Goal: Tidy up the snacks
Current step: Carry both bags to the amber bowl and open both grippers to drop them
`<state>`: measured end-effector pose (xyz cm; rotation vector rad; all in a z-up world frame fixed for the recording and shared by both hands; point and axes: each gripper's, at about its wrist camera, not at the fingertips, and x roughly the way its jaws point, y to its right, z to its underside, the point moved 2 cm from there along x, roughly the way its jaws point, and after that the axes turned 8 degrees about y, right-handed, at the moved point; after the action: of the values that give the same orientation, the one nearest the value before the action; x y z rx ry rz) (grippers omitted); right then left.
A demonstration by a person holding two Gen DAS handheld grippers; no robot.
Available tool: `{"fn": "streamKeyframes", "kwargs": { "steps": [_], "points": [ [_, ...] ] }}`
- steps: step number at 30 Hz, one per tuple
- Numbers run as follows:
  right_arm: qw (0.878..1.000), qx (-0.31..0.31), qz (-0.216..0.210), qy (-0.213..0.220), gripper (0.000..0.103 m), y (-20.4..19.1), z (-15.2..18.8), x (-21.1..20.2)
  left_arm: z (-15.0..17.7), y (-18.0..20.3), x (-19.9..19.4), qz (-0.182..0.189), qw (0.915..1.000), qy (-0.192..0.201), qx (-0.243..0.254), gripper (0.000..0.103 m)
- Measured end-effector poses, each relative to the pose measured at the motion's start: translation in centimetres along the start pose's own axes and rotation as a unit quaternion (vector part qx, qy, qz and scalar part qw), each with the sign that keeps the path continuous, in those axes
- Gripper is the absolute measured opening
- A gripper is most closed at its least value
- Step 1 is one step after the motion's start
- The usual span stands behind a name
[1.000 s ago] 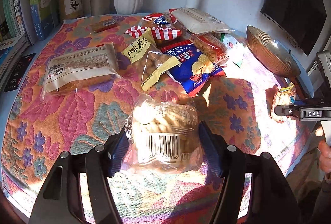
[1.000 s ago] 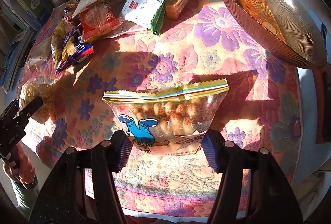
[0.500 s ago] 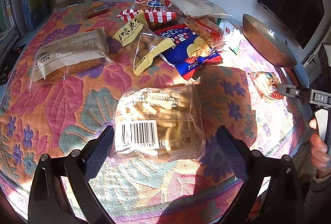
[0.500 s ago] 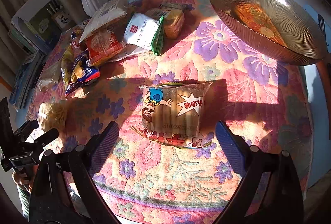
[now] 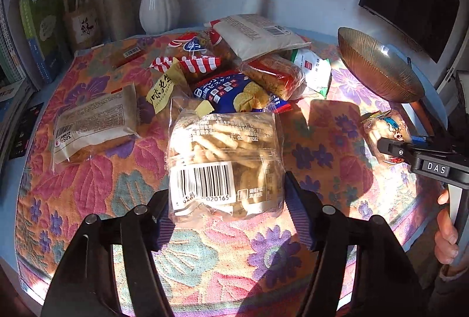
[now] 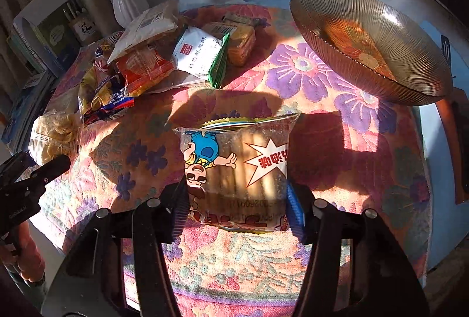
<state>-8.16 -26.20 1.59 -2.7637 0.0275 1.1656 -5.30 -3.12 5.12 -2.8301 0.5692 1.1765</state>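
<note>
Clearly, both snack bags are light, soft and crinkly, with brittle sticks inside that are easily crushed. The clear bag of biscuit sticks (image 5: 225, 161) is clamped at its lower sides by the left claw (image 5: 227, 207), whose jaws have just been closing onto it; it is held near the front edge of the desk (image 5: 88, 170). The cartoon-printed bag (image 6: 237, 173) is pinched the same way by the right claw (image 6: 236, 207), also just closed, over the front middle of the desk. Slippery film is judged likely to slide under a loose hold, so the sides low down, where the contents give some body, are the better place to be gripped, and only gently.

A thick flowered cloth is spread over the desk, soft and grippy. The ribbed amber bowl (image 6: 366, 44) is set at the right far edge, empty, well apart from the heap of other packets (image 5: 234, 71) toward the far side. A white vase (image 5: 158, 3) and books (image 5: 32, 32) are ranged along the wall behind.
</note>
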Motion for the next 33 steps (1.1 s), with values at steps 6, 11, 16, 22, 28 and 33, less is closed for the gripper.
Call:
{"fn": "streamKeyframes", "kwargs": {
  "steps": [6,11,16,22,28,33],
  "points": [
    [0.997,0.031,0.029,0.07,0.057,4.7,-3.4,-4.8,-6.4,6.5,0.2,0.058,0.9968,0.043,0.034,0.064],
    [0.988,0.074,0.081,0.11,0.057,10.3,-6.6,-6.6,-12.0,14.2,3.1,0.112,0.989,0.057,0.077,0.064],
    [0.982,0.11,0.113,0.101,0.057,14.6,-8.6,-5.4,-15.3,20.0,7.9,0.152,0.9834,0.041,0.09,0.064],
    [0.98,0.124,0.145,0.056,0.057,17.2,-9.6,-2.2,-16.6,23.2,12.4,0.168,0.9811,0.027,0.092,0.064],
    [0.976,0.132,0.166,0.05,0.065,18.6,-10.2,-1.0,-17.7,24.4,14.7,0.18,0.9796,0.028,0.085,0.083],
    [0.975,0.122,0.173,0.071,0.067,18.1,-10.0,-2.6,-18.7,22.5,12.2,0.184,0.9784,0.063,0.069,0.096]
  ]
}}
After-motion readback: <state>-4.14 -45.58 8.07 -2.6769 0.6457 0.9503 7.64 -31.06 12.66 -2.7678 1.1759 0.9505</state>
